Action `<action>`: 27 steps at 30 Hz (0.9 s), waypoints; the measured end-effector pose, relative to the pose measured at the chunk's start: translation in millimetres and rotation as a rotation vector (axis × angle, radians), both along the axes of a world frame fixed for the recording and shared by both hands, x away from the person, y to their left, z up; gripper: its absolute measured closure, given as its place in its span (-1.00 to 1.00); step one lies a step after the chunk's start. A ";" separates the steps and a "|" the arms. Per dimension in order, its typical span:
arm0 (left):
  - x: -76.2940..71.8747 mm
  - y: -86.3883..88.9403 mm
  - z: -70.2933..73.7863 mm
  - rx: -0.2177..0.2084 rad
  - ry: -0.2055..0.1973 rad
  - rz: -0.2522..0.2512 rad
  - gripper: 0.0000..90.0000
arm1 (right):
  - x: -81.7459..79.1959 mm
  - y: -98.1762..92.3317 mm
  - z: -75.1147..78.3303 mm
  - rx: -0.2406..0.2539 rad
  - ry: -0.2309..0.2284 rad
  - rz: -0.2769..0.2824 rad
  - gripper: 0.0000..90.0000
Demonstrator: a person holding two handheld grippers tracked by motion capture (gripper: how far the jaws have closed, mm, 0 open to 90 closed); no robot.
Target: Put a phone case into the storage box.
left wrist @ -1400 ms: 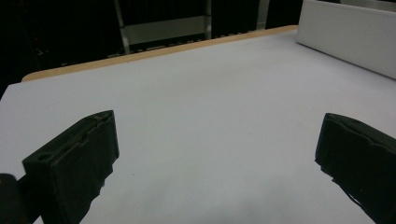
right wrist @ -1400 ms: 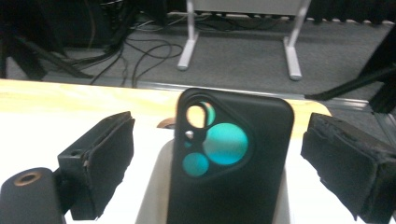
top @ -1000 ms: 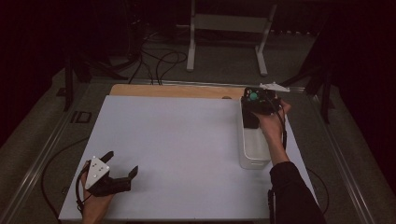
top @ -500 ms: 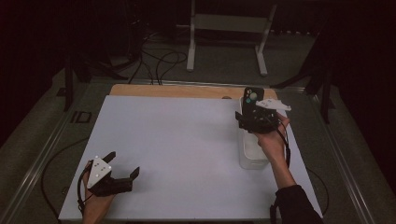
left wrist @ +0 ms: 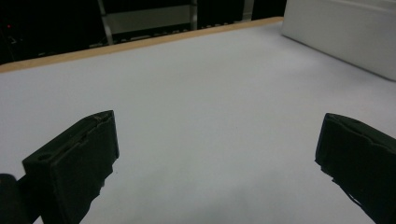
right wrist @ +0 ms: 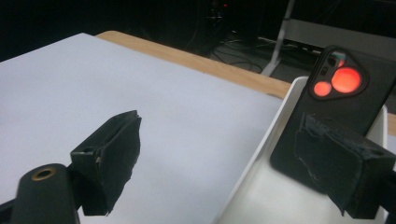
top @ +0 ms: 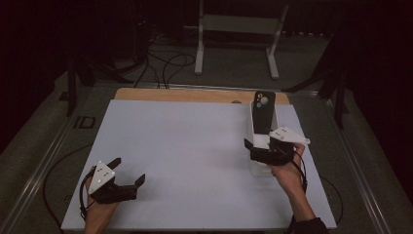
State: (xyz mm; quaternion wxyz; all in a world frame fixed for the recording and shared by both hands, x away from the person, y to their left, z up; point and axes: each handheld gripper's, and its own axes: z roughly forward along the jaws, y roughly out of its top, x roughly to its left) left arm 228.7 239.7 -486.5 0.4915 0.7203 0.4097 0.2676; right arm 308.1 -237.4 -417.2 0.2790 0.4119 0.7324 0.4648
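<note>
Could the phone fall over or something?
It might. The phone leans tilted against the far end of the white tray, so a bump could tip it. The right gripper is open, one jaw inside the tray and one outside its wall. Moving it sideways could knock the phone or drag the tray.

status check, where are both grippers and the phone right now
Left hand-held gripper open, low over bare table. Right hand-held gripper open at the white tray. Phone leaning upright in tray, ungripped. Nothing in the way.
</note>
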 end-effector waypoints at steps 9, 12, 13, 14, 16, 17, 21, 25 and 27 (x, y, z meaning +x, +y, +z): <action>-4.3 5.1 12.4 -0.022 -0.037 -0.001 -1.00 | -29.7 -12.6 -18.5 0.067 -0.040 0.021 -0.73; -4.7 6.1 12.9 -0.025 -0.041 0.001 -1.00 | -40.0 -15.7 -27.4 0.078 -0.057 0.038 -0.72; -4.9 5.9 13.1 -0.027 -0.046 -0.001 -1.00 | -46.5 -18.1 -33.2 0.096 -0.065 0.050 -0.72; -4.9 5.9 13.1 -0.027 -0.046 -0.001 -1.00 | -46.5 -18.1 -33.2 0.096 -0.065 0.050 -0.72; -5.1 5.7 13.3 -0.025 -0.049 -0.005 -1.00 | -54.4 -20.9 -42.3 0.094 -0.067 0.058 -0.73; -5.1 5.7 13.3 -0.025 -0.049 -0.005 -1.00 | -54.4 -20.9 -42.3 0.094 -0.067 0.058 -0.73; -5.8 6.4 13.2 -0.019 -0.051 -0.008 -1.00 | -64.9 -25.4 -52.4 0.124 -0.097 0.085 -0.73; -6.9 6.7 12.1 -0.016 -0.051 -0.010 -1.00 | -71.0 -27.2 -53.5 0.123 -0.118 0.095 -0.73; -7.2 6.8 11.5 -0.009 -0.050 -0.016 -1.00 | -72.9 -29.5 -54.8 0.128 -0.118 0.096 -0.73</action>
